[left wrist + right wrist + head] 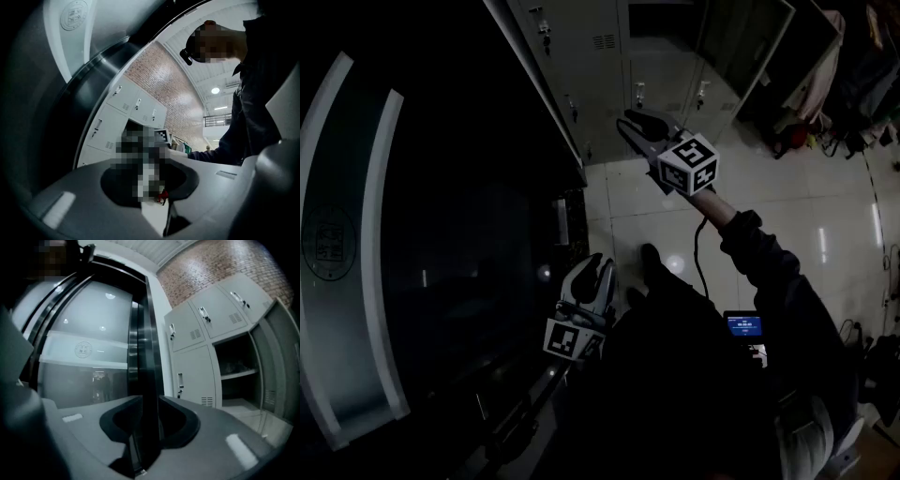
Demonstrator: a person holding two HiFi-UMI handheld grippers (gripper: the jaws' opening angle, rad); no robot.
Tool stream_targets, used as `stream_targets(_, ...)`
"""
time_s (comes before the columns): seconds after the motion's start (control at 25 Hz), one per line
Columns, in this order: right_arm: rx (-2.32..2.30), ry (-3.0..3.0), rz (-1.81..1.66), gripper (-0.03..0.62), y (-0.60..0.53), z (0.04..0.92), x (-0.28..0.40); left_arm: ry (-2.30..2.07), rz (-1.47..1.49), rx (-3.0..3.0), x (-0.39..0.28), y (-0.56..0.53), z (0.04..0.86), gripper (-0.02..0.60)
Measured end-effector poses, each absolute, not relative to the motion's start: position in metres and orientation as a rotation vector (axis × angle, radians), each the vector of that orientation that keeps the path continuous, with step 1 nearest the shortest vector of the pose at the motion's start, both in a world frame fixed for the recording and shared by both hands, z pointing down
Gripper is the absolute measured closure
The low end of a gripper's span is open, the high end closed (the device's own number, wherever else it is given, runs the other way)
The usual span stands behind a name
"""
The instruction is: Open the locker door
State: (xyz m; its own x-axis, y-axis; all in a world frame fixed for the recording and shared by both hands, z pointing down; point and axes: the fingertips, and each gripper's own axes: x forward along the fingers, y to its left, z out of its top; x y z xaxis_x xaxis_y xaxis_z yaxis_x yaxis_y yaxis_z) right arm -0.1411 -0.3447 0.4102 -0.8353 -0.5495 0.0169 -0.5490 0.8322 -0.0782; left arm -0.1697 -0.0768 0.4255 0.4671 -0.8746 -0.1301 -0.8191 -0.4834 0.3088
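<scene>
A bank of grey lockers [581, 42] stands along the far wall, its closed doors carrying small handles [639, 91]. One locker stands open, its door [741, 52] swung out. My right gripper [630, 120] is raised in front of the closed doors, apart from them, with its jaws open and nothing between them. In the right gripper view the closed lower door [192, 376] and its handle [180, 380] lie just right of the jaws, and the open shelved compartment [239, 373] is further right. My left gripper [595, 267] hangs low by the person's body, open and empty.
A dark glass wall with white bands [356, 234] fills the left side, and its black frame [147, 357] is straight ahead of the right gripper. The floor [806, 216] is glossy white tile. A small lit screen [742, 325] sits by the person's arm. Bags and clothes [806, 131] lie at the back right.
</scene>
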Motion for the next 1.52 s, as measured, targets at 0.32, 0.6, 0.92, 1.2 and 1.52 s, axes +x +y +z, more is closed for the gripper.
stream_targets(0.32, -1.035, 3.039, 0.053, 0.479, -0.564, 0.401, -0.234, -1.673, -0.383, 2.294, -0.254, -0.115, 0.456, 0.492)
stream_targets(0.6, -1.124, 3.085, 0.158, 0.479, -0.703, 0.397, -0.337, -1.835, -0.375, 2.178, -0.296, -0.167, 0.452, 0.494)
stream_targets(0.92, -1.356, 2.926, 0.024, 0.528, -0.736, 0.408, -0.368, -1.845, -0.384, 2.148, -0.311, -0.184, 0.456, 0.502)
stream_targets(1.2, -1.06, 3.043, 0.034, 0.545, -0.649, 0.406, -0.335, -1.733, -0.376, 2.271, -0.291, -0.165, 0.452, 0.503)
stream_targets(1.52, -1.104, 3.04, 0.093, 0.571, -0.549, 0.41, -0.205, -1.564, -0.375, 2.42, -0.24, -0.094, 0.445, 0.503)
